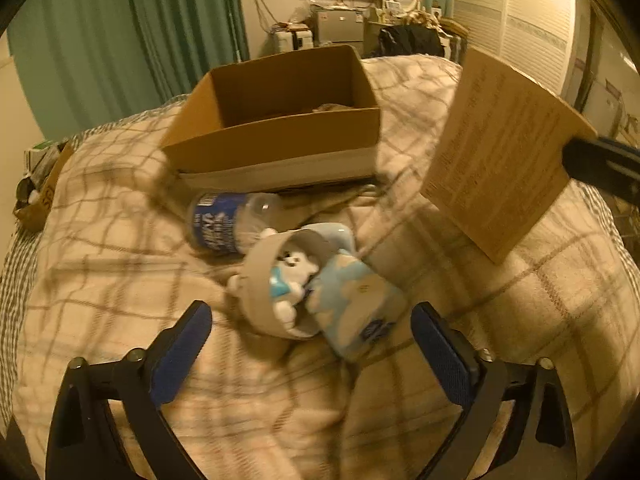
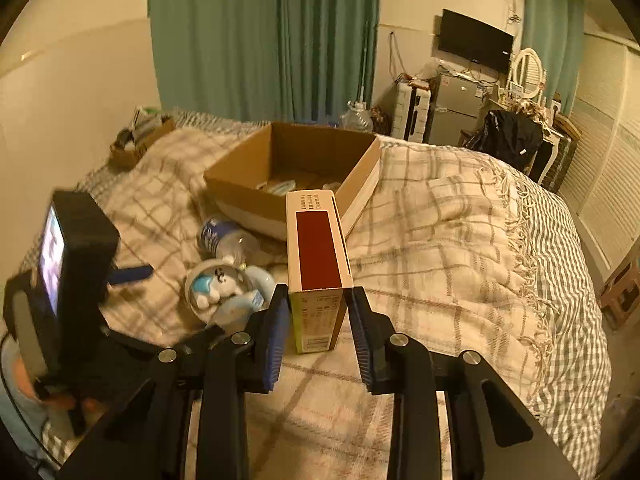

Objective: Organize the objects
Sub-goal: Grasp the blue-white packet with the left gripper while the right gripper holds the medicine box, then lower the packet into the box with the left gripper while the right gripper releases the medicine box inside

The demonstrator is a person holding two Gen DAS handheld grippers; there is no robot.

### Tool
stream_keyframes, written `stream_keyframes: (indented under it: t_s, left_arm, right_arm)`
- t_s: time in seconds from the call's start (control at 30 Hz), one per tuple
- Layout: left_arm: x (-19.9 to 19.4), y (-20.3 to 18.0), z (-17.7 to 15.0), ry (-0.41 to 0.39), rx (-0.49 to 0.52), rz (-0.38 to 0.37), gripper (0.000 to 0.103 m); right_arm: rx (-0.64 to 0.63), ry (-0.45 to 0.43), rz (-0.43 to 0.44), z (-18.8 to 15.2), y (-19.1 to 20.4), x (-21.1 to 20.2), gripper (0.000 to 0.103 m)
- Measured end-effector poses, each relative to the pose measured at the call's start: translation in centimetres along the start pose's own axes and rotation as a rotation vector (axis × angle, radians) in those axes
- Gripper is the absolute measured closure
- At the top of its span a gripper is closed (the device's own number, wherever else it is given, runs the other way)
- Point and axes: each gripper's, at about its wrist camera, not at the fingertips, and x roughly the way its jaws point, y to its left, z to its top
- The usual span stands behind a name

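Note:
An open cardboard box sits on the plaid bed cover, also in the right wrist view. In front of it lie a plastic bottle with a blue label and a toy globe with a white figure on a light blue base. My left gripper is open, just short of the toy, its fingers either side. My right gripper is shut on a flat carton with a dark red panel, held above the bed near the box; the carton also shows in the left wrist view.
A small box of clutter sits at the bed's far left corner. Green curtains, a fridge, a wall TV and a dresser stand beyond the bed. The plaid cover spreads to the right.

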Motion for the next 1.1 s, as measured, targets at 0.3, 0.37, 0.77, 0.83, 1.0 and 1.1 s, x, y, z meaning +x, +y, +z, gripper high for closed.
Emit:
stream_keyframes:
  t_s: [0.3, 0.37, 0.77, 0.83, 1.0, 1.1]
  left_arm:
    - [3.9, -1.8, 0.2, 0.088, 0.034, -0.086, 0.034]
    - [4.6, -1.5, 0.2, 0.115, 0.014, -0.128, 0.034]
    - [0.9, -0.5, 0.5, 0.079, -0.023, -0.202, 0.091]
    - [-0.9, 0.3, 0.7, 0.041, -0.043, -0.209, 0.092]
    - [-4.9, 1.2, 2.2, -0.046, -0.033, -0.198, 0.093]
    - [-7.1, 2.0, 3.2, -0.094, -0.028, -0.188, 0.094]
  right_arm:
    - [0.009, -0.014, 0.019, -0.3, -0.7, 0.5, 0.074]
    - [0.006, -0.010, 0.018, -0.4, -0.6, 0.5, 0.074]
    - [-0.016, -0.013, -0.026, -0.1, 0.5, -1.3, 0.074]
    - [-0.026, -0.021, -0.034, 0.1, 1.0, -2.0, 0.074]
    - [-0.043, -0.053, -0.048, 1.1, 2.3, -4.0, 0.074]
    - [-0.056, -0.079, -0.058, 1.9, 3.3, -5.2, 0.074]
